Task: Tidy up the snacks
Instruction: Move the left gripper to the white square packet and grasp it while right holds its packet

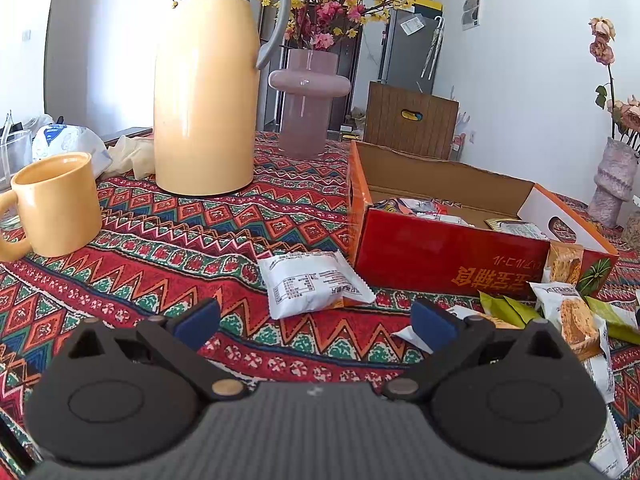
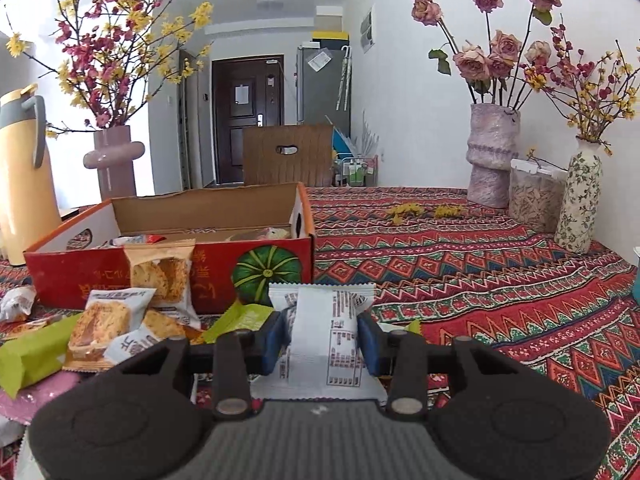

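My right gripper [image 2: 322,342] is shut on a white snack packet [image 2: 324,344], held upright just above the patterned tablecloth. Ahead and to its left stands the open red cardboard box [image 2: 216,264] with several packets inside. A heap of loose snacks [image 2: 108,320] lies before the box, among them green wrappers [image 2: 32,354]. My left gripper [image 1: 316,320] stands open over the cloth with nothing between its blue pads. Another white snack packet [image 1: 312,284] lies just beyond its fingertips. The same red box [image 1: 452,260] sits to the right in the left wrist view, with loose snacks [image 1: 568,312] at its near right corner.
A yellow thermos jug [image 1: 204,92] and yellow mug [image 1: 56,204] stand at the left, a pink vase [image 1: 308,100] behind them. Rose vases [image 2: 494,156], a floral bottle vase [image 2: 578,200] and a jar [image 2: 536,196] line the right edge. A wooden chair back [image 2: 288,156] is behind the table.
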Tool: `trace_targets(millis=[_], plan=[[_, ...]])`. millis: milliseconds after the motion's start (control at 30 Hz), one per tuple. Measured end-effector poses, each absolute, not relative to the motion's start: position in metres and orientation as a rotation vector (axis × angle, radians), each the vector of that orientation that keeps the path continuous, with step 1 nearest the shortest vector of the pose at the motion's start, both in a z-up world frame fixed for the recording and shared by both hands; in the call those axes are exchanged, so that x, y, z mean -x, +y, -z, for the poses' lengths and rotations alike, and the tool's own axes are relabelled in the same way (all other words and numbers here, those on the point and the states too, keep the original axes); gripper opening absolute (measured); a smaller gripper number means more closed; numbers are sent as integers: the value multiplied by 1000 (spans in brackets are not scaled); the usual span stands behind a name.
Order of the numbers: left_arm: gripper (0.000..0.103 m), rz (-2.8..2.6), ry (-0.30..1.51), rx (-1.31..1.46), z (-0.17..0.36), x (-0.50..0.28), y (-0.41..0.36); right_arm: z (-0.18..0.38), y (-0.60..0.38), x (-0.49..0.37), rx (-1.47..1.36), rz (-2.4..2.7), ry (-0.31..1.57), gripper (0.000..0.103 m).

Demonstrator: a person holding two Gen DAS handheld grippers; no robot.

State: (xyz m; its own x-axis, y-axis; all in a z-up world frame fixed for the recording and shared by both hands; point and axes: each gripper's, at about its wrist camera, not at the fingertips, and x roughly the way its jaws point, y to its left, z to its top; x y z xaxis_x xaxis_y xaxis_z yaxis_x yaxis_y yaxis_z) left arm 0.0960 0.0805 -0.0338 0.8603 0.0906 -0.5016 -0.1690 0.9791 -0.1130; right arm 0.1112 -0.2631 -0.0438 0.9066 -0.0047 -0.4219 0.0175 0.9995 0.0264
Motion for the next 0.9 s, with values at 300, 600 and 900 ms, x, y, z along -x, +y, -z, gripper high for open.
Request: trace_targets(millis=[300,600,900], plan=[[103,-150,522,147,35,-96,79,52,-267,-111,-56,14,424,39],[103,-171,581,127,27,-106,77,53,-270,-108,-77,8,413,39],[103,-220,694,89,12,-152,72,52,-271,-107,-89,6,408,39]])
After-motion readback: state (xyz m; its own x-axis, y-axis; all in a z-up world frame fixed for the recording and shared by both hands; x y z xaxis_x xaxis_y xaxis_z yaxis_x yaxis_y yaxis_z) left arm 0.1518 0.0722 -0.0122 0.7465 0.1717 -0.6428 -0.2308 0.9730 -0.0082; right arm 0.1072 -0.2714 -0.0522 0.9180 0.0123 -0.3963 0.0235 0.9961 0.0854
